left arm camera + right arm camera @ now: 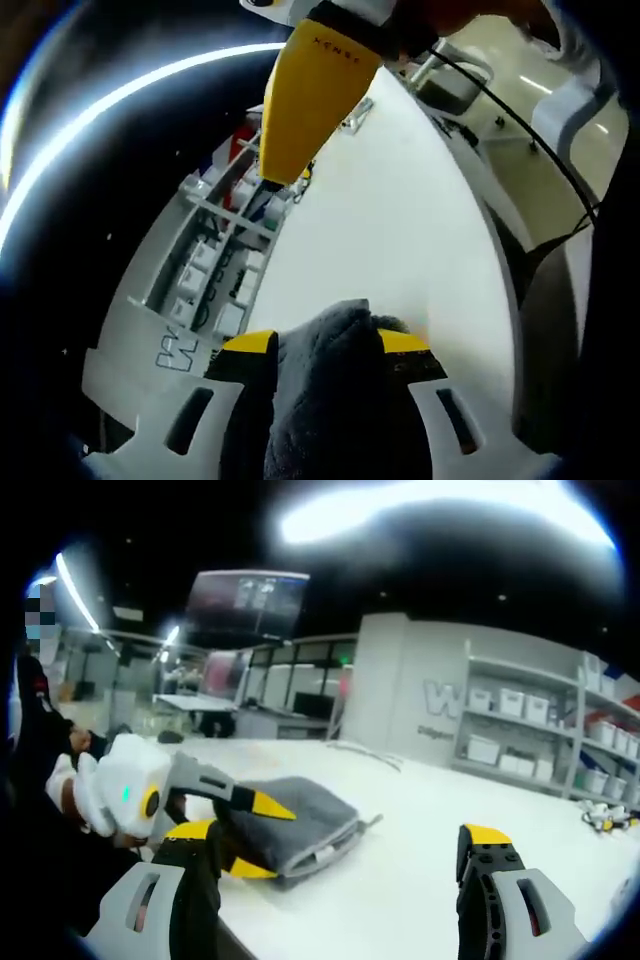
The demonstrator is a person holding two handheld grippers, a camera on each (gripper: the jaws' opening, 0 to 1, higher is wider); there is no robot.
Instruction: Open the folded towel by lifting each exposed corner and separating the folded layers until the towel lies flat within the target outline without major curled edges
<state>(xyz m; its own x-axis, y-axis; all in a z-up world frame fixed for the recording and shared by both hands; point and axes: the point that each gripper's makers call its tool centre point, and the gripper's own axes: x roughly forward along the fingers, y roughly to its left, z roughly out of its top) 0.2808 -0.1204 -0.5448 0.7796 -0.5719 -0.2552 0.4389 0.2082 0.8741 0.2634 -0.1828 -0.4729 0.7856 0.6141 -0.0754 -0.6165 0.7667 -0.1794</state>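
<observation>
A grey folded towel [300, 820] lies on the white table [400, 880], close to its near edge. My left gripper [262, 838] comes in from the left with its yellow-tipped jaws closed over the towel's near corner. In the left gripper view the towel [330, 400] bunches up between that gripper's [327, 343] two jaws. My right gripper [340, 832] stands wide open just in front of the towel, with nothing between its jaws. Its yellow body [305, 100] hangs over the table [400, 230] in the left gripper view.
Shelves with white bins [520, 730] stand behind the table, and they also line the table's edge [215, 270] in the left gripper view. A small object [605, 818] lies at the far right of the table. A person [40, 740] stands at the left.
</observation>
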